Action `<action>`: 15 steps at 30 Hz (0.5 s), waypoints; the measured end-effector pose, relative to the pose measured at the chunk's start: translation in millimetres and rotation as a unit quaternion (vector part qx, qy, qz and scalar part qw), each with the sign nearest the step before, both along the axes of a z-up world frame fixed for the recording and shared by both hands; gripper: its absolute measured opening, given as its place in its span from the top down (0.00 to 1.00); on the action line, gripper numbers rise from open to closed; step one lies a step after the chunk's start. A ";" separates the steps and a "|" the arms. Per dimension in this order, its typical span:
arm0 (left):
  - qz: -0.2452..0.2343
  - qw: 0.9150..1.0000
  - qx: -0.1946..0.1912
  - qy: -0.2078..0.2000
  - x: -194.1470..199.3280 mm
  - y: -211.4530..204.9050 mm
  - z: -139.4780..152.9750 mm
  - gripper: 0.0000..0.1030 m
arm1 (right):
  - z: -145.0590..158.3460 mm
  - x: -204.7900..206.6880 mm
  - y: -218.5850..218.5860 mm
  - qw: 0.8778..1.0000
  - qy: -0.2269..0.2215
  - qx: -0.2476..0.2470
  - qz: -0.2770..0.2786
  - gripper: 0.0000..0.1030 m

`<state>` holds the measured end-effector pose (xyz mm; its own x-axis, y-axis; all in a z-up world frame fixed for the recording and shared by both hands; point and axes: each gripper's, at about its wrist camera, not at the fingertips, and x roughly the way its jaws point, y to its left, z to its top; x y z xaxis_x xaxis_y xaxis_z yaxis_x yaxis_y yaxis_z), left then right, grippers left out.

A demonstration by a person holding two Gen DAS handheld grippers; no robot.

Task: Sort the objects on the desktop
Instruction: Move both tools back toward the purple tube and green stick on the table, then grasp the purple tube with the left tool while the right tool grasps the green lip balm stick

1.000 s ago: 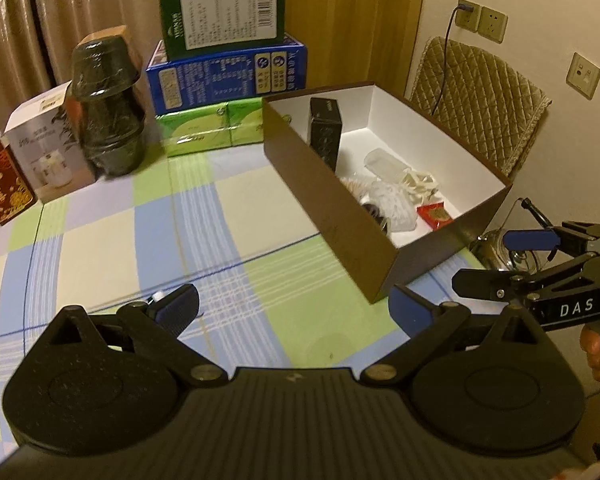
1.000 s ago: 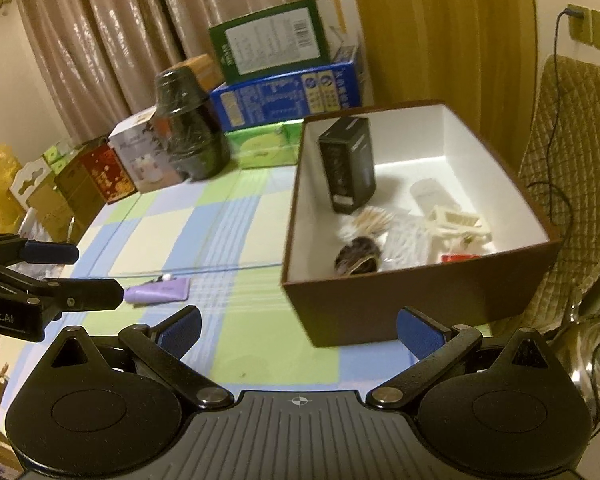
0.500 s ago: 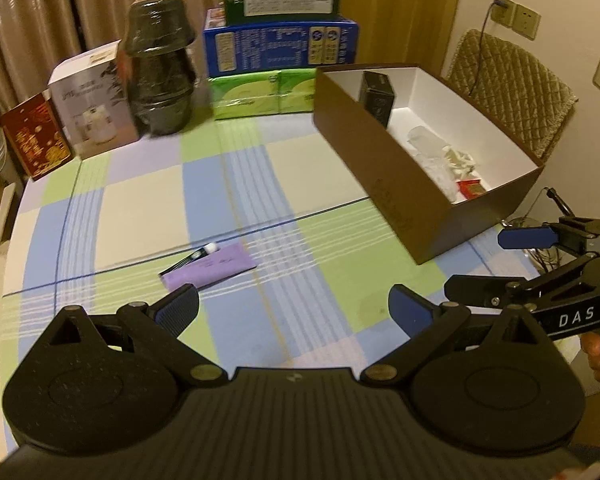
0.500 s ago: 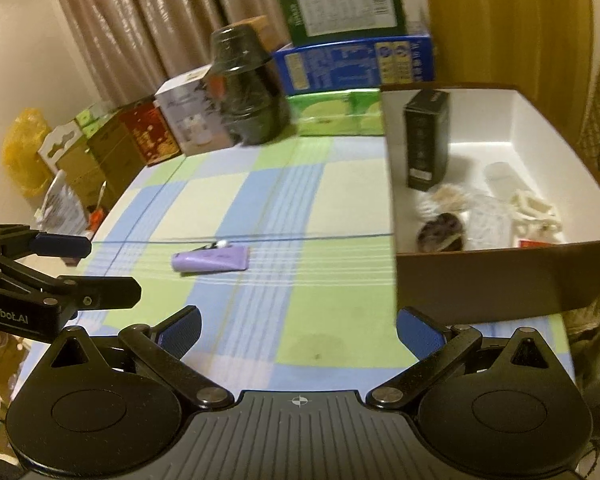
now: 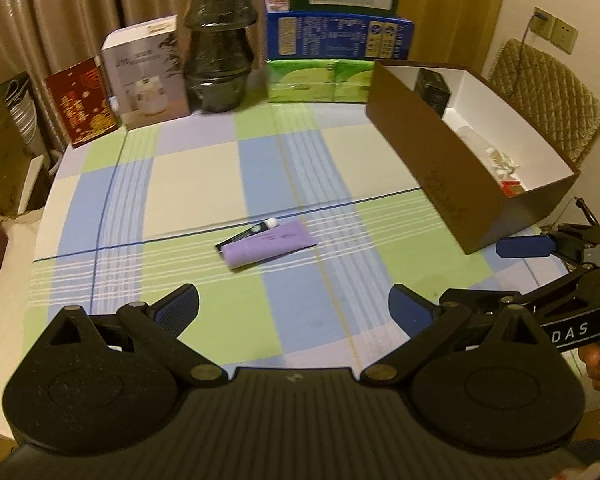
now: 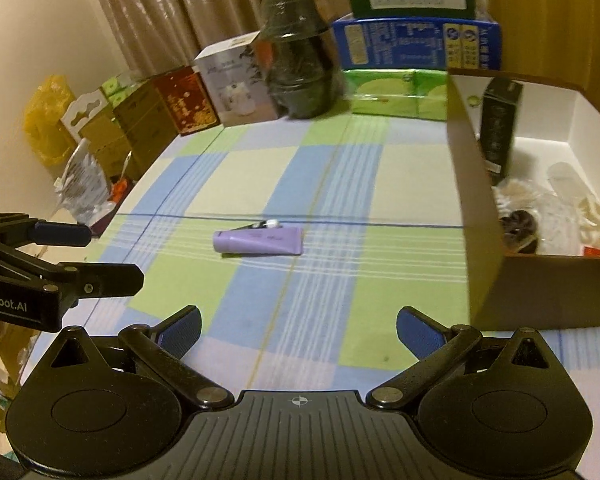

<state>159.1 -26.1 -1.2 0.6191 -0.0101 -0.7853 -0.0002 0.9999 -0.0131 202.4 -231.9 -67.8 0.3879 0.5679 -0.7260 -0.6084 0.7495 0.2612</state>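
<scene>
The left tongs [image 5: 294,306] are hanging over the near part of the table [image 5: 188,176], with the two blue fingers wide apart and nothing between them. The right tongs [image 6: 299,327] are hanging beside them in the same way, spread apart and empty; each pair is also showing at the edge of the other camera's view.

A purple tube [image 5: 269,245] is lying flat on the checked cloth in the middle of the table, ahead of both tongs and not touching them. A thin dark tube with a white cap [image 5: 247,233] is lying just behind it, touching or nearly touching.

On the right side a brown box [image 5: 440,168] with white inside is standing open. A black carton [image 6: 500,124] is standing upright in its far corner, and several small pale items are lying on its floor.

Cartons and a dark wrapped pot [image 5: 220,44] are standing along the far edge of the table.
</scene>
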 end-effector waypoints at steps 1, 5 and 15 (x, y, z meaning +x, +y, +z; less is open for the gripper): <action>0.003 1.000 0.000 0.001 -0.4 3.7 -1.1 0.03 | -1.7 0.1 3.6 1.000 0.001 -0.001 0.002 0.02; 0.009 1.000 0.000 0.003 -0.3 16.1 -5.5 0.03 | -7.7 1.4 15.8 1.000 0.005 -0.005 0.008 0.02; 0.006 1.000 0.000 0.006 12.2 33.6 -20.1 0.03 | -24.9 14.7 30.5 1.000 0.021 -0.017 -0.008 0.02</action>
